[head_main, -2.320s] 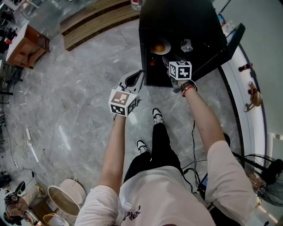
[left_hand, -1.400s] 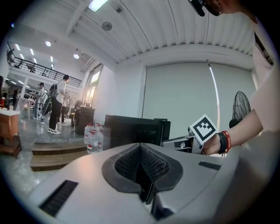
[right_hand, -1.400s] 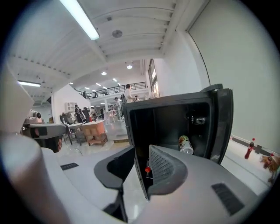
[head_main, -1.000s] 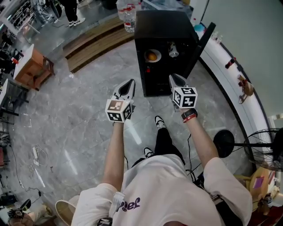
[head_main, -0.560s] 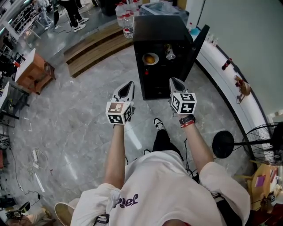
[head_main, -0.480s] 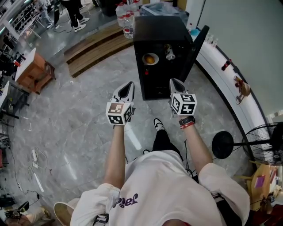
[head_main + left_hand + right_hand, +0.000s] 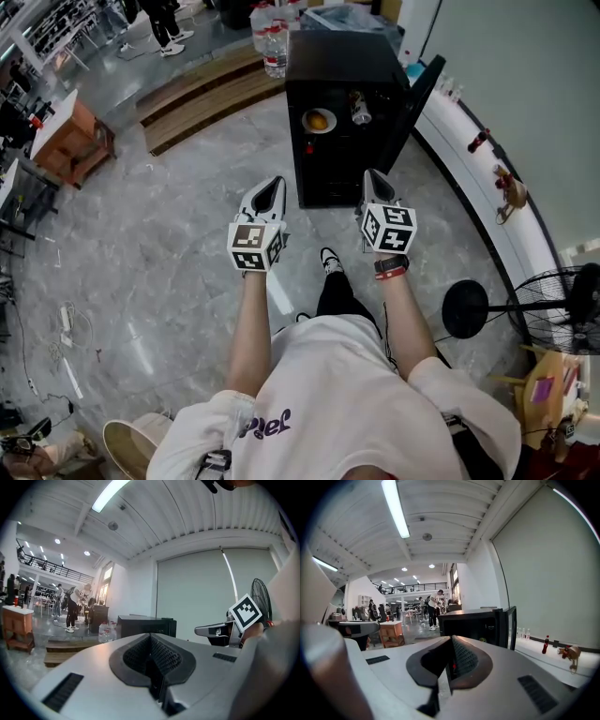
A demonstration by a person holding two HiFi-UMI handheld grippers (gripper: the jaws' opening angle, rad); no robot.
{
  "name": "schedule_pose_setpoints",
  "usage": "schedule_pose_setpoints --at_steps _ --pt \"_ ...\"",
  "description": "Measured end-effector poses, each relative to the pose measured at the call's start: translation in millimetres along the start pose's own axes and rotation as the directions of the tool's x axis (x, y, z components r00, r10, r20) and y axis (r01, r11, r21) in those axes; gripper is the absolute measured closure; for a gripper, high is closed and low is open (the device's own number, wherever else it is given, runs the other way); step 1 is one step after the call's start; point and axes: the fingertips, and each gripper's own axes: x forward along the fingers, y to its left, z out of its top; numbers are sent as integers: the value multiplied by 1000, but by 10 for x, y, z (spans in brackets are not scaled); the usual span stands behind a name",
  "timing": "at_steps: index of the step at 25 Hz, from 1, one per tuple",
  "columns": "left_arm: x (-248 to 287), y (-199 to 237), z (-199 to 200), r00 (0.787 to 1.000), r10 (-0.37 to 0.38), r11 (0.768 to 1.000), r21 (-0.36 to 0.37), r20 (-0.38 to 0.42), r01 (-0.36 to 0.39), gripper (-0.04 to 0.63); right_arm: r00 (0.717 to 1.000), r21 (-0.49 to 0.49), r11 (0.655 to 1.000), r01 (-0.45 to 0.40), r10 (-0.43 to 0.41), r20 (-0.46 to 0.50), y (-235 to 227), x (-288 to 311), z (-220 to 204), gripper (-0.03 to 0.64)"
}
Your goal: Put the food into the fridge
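Jaws of the left gripper [image 7: 273,183] are pressed together with nothing between them. The right gripper [image 7: 373,176] has just been closing its jaws; they now meet, also on nothing.

Fridge [image 7: 347,56]: small black box standing on the grey stone floor [image 7: 169,234]. Its door [image 7: 424,89] is swung open to the right. Inside, upper shelf: a plate [image 7: 319,120] with orange food, and beside it a small can-like item [image 7: 357,108], type unclear. Lower down, a small red object [image 7: 308,147].

Pose: both arms reach forward, grippers side by side and roughly level, tips aimed at the fridge front. Both stop short of it, touching nothing. Each marker cube faces up toward the head camera.

View differences: only the head view shows the shelf contents clearly. The right gripper view looks at the open front with the door edge-on, and adds a red bottle [image 7: 545,644] on a white ledge at the right. The left gripper view shows the fridge as a dark box without its interior, plus the right gripper's marker cube [image 7: 246,612].
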Motion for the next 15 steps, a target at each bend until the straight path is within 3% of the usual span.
schedule_pose_setpoints --at_steps 15 --pt "-71 -86 46 1000 12 1000 4 20 -12 577 999 39 998 -44 43 19 97 -62 -9 601"
